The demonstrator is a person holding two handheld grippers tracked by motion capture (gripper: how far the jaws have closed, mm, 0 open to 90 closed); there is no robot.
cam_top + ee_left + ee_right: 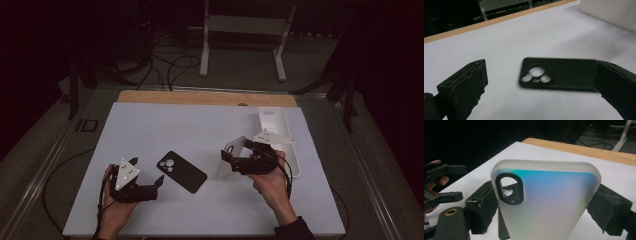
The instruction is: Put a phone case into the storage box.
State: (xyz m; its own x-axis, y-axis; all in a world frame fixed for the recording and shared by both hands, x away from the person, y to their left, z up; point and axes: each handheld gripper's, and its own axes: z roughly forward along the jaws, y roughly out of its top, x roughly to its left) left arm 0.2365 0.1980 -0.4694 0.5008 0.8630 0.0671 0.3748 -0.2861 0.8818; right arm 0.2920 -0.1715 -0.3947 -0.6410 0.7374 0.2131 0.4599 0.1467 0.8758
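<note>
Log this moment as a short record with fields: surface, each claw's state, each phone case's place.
surface: white board on a wooden table
left claw: open, nothing between its jaws, beside the black case
right claw: shut on the frosted case, gripped by its long edges
black case: flat on the board, camera cutouts up, apart from both claws
frosted case: held upright above the board, oval camera cutout at its top
white tray: at the board's far right, behind the right claw

Dim room, white table top (150, 125) with wooden edge, cables on grey floor (240, 70), white stand (245, 25)
</note>
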